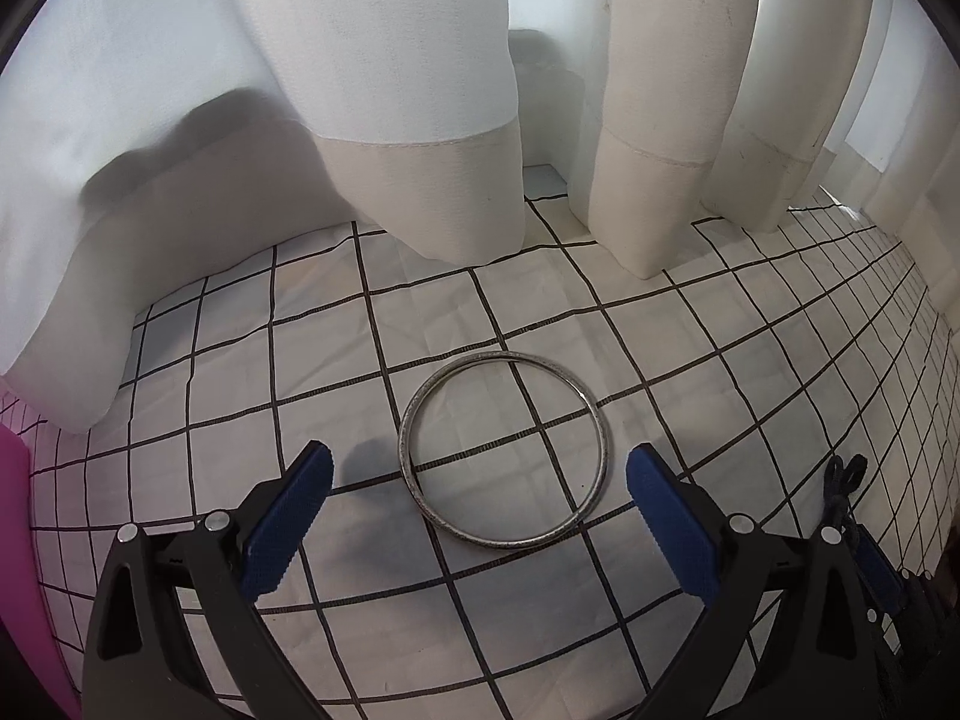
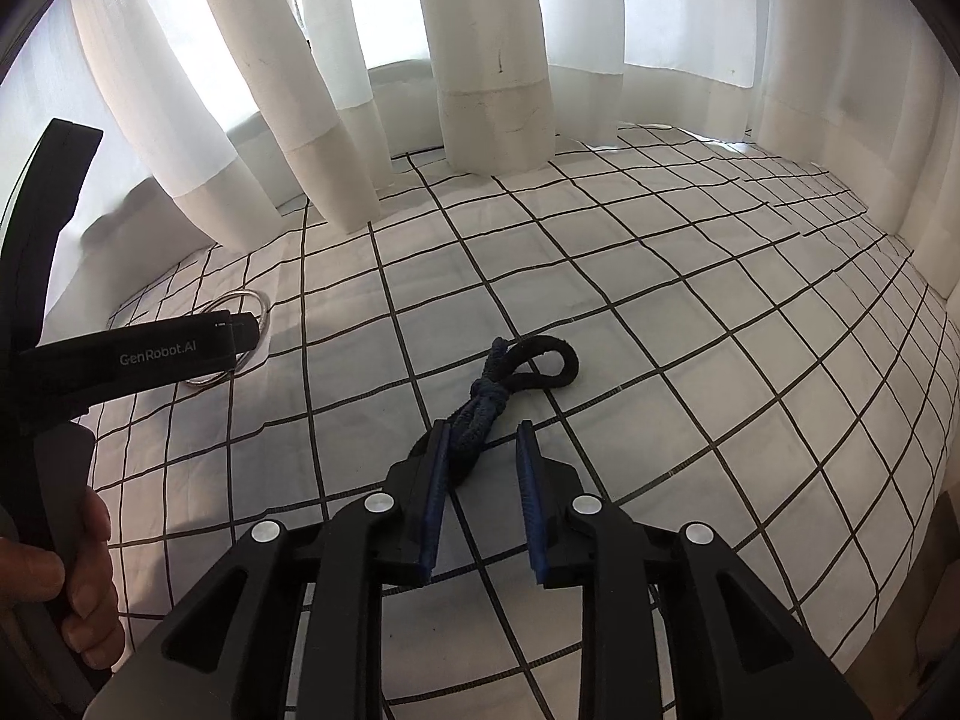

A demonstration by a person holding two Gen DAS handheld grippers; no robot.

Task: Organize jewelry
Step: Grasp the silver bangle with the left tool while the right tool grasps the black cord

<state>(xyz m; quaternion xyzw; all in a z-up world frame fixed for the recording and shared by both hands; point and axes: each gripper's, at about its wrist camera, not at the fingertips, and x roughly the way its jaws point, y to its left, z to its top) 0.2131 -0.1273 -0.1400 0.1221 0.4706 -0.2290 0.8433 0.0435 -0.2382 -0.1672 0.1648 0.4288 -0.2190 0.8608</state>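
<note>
My left gripper (image 1: 479,495) is wide apart, nothing between the pads. The bangle (image 1: 505,450) lies flat on the checked cloth (image 1: 720,360) just ahead of the tips, a silver ring w/ a dull speckled finish, centred between the two blue pads (image 1: 292,516) but not touching either. Its far edge sits over a crossing of the black grid lines. Beyond it the white curtain (image 1: 420,120) hangs down in thick folds, hems resting on the cloth. A pink thing (image 1: 24,540) shows at the far left edge (can't tell what it is).

My right gripper (image 2: 481,450) is narrowly apart, the pads not pressing on anything. The dark blue cord (image 2: 486,402) lies on the cloth right at the tips: a twisted, knotted bundle w/ a black loop (image 2: 549,363) curling out at the far end. Its near end reaches in between the tips and lies close against the left-hand pad (image 2: 437,480); the other pad stands clear of it. Whether the left-hand pad actually touches the cord I can't tell.

From the right cam I also see my left gripper (image 2: 243,330) from the side, over the bangle (image 2: 240,306), which peeks out round the tip. My left hand (image 2: 78,576) wraps the handle at the bottom left. The cord and the bangle lie well apart on the cloth.
</note>
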